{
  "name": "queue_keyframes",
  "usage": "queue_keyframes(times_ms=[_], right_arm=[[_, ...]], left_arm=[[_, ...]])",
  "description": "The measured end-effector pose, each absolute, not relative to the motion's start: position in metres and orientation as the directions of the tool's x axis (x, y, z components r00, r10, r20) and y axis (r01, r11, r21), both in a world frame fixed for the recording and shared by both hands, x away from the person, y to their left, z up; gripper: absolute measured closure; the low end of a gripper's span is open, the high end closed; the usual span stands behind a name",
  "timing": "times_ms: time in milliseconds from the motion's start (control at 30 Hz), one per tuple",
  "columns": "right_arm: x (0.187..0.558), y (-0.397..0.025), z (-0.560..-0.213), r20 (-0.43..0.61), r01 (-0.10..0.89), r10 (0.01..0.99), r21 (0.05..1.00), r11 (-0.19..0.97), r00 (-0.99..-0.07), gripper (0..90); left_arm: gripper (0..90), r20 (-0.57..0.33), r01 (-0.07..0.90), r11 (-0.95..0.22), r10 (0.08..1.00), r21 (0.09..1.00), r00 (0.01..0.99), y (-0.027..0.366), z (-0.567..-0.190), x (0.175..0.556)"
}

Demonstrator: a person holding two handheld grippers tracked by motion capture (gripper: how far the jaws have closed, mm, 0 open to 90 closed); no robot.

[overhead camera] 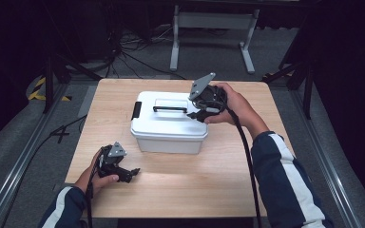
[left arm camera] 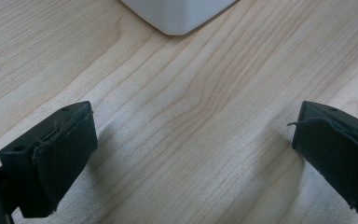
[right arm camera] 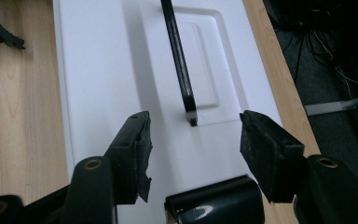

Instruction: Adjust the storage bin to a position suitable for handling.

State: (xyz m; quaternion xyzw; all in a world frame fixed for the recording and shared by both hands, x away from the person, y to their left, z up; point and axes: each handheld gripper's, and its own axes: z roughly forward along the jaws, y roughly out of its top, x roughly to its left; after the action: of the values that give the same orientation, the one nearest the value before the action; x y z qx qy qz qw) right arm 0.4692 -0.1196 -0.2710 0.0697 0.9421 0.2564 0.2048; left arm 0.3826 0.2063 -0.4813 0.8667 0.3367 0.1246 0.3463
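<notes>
The white box (overhead camera: 169,124) is sitting mid-table with its black handle (overhead camera: 170,109) lying flat in the lid recess, and the right gripper (right arm camera: 193,133) is hovering over the handle's near end with its jaws spread and gripping nothing. The handle is lying so low that the jaws risk sliding off it or scraping the lid. The left gripper (left arm camera: 191,140), also open and empty, is idling over bare table (left arm camera: 177,93) near the box's corner, so nothing is bracing the box if it shifts.
</notes>
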Motion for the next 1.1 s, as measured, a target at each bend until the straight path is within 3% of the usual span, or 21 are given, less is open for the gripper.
queue_keyframes(times_ms=[533, 1100], right_arm=[[0.490, -0.095, -0.279, -0.357, -0.005, 0.178, 0.456, 0.890, -0.917, 52.5], [0.501, -0.072, -0.288, -0.355, -0.013, 0.144, 0.405, 0.914, -0.924, 69.2]], left_arm=[[0.3, -0.016, 0.501, -0.531, 0.675, 0.684, 0.738, 0.206, -0.481, 0.382], [0.5, -0.021, 0.518, -0.514, 0.696, 0.684, 0.718, 0.207, -0.481, 0.379]])
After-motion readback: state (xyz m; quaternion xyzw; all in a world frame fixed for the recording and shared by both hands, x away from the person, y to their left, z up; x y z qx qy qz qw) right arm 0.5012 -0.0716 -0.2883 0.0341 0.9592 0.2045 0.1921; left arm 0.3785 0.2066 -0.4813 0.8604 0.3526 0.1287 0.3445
